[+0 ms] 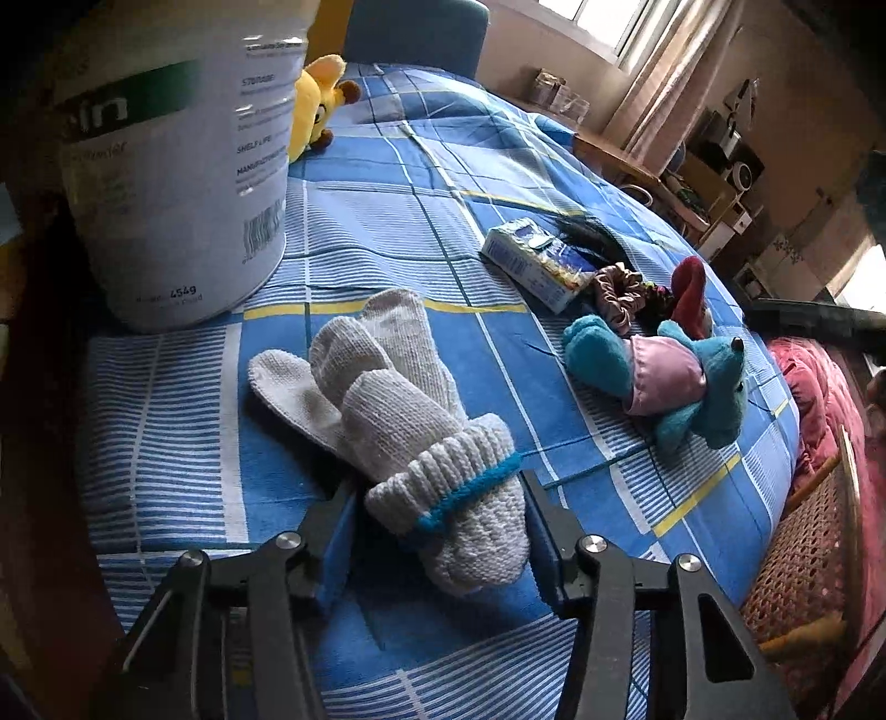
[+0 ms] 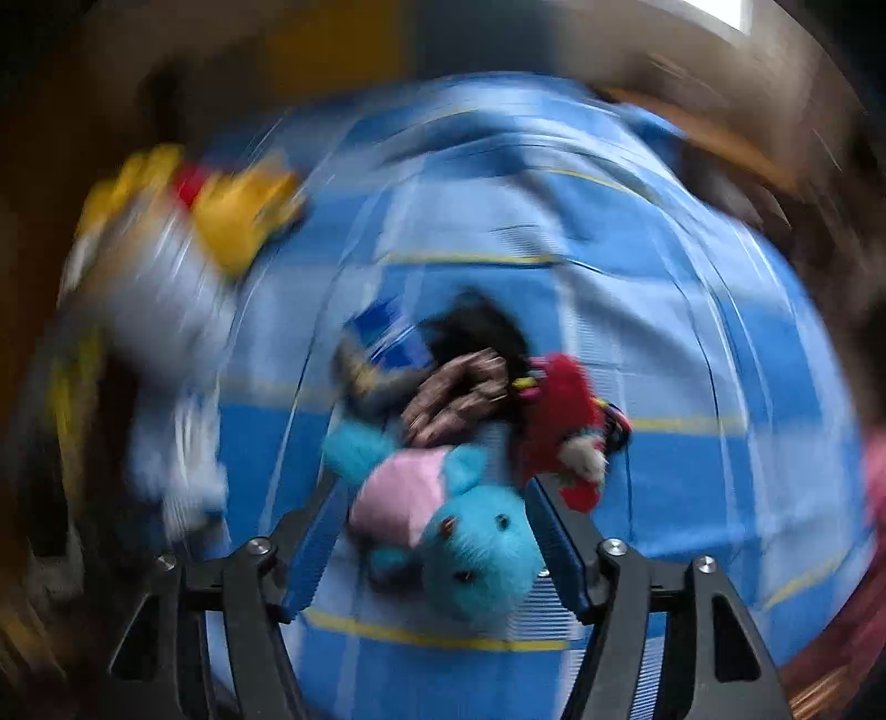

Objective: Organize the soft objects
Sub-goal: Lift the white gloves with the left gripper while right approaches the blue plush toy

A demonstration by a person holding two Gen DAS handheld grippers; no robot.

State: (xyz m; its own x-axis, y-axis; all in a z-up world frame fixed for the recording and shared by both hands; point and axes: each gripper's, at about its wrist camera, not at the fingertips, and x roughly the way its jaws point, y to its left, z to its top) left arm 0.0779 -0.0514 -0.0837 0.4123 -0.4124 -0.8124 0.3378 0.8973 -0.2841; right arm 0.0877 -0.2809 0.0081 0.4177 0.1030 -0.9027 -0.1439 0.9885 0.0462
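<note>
A big white tub (image 1: pixel 177 166) with a green label band and a barcode stands upright at the near left of the blue checked cloth (image 1: pixel 387 221) with its yellow and white lines. A small blue and white carton (image 1: pixel 534 263) lies on its side further right on that cloth, a tuft of black hair-like strands (image 1: pixel 587 235) just behind it. Beyond the cloth's far edge are a wooden desk (image 1: pixel 620 152) under a curtained window (image 1: pixel 609 27), and low at the right a cane-backed chair (image 1: pixel 803 559) beside a red quilt (image 1: pixel 814 382).
</note>
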